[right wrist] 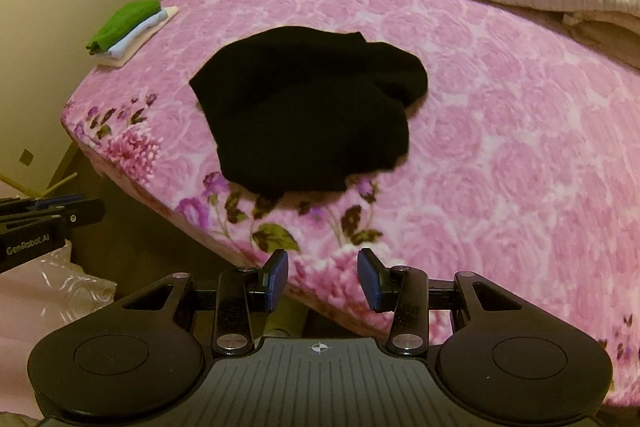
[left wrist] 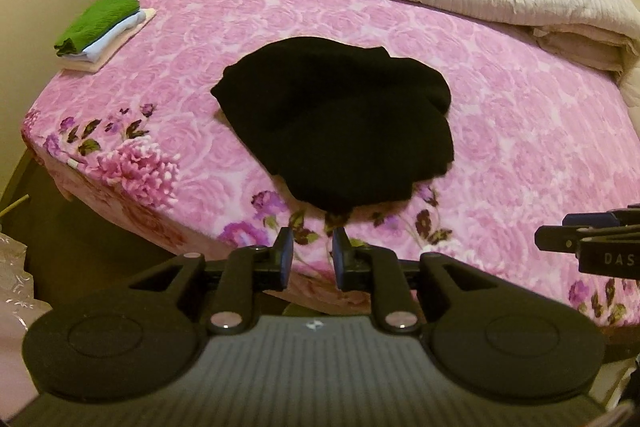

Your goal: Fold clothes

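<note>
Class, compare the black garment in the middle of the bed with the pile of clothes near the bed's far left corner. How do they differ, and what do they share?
The black garment lies loose and rumpled; the pile of clothes is neatly folded and stacked. The garment is one dark piece; the pile shows green, pale blue and cream layers. The garment covers more of the bed than the pile. Both rest on the pink floral bedspread, untouched by either gripper.

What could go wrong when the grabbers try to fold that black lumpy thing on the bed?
The black garment lies bunched with its edges hidden, so the open left gripper or right gripper might pinch several layers and fold it crooked. It also sits near the bed's front edge, so a pull toward the grippers could drag it off.
</note>
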The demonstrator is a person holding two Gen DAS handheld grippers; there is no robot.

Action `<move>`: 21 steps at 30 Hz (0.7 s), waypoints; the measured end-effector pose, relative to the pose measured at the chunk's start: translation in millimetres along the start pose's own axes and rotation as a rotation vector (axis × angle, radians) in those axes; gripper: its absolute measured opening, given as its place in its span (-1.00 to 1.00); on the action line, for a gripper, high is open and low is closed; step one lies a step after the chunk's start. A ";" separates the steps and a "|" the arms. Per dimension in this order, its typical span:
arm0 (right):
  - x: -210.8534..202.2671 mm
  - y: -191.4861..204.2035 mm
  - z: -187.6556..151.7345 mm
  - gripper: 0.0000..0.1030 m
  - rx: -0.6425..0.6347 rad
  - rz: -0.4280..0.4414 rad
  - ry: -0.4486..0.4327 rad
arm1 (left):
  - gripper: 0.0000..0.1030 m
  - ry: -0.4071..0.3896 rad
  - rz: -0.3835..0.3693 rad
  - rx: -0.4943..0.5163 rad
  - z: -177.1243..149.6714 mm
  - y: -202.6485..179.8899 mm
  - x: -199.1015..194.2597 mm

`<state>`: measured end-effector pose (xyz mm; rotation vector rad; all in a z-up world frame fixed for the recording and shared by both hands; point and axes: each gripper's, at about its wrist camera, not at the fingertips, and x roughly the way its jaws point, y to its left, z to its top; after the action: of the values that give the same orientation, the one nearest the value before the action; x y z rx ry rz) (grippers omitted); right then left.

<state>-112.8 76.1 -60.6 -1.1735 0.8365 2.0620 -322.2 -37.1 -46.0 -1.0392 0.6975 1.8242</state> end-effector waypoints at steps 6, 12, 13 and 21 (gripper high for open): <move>21.8 10.5 25.1 -0.18 -0.010 -0.003 0.012 | -0.65 0.008 -0.009 -0.004 25.7 18.9 22.0; 46.2 25.4 63.5 -0.18 0.020 -0.026 0.010 | -0.64 0.017 -0.040 0.018 63.4 49.5 49.4; 49.7 28.6 70.2 -0.18 0.026 -0.029 0.010 | -0.64 0.019 -0.043 0.025 70.1 55.1 53.7; 82.7 56.8 115.3 -0.18 0.107 -0.063 0.024 | -0.61 0.065 -0.088 0.098 119.2 94.6 95.0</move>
<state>-247.9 146.3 -74.6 -1.1532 0.8983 1.9319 -474.1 55.9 -66.9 -1.0523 0.7603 1.6707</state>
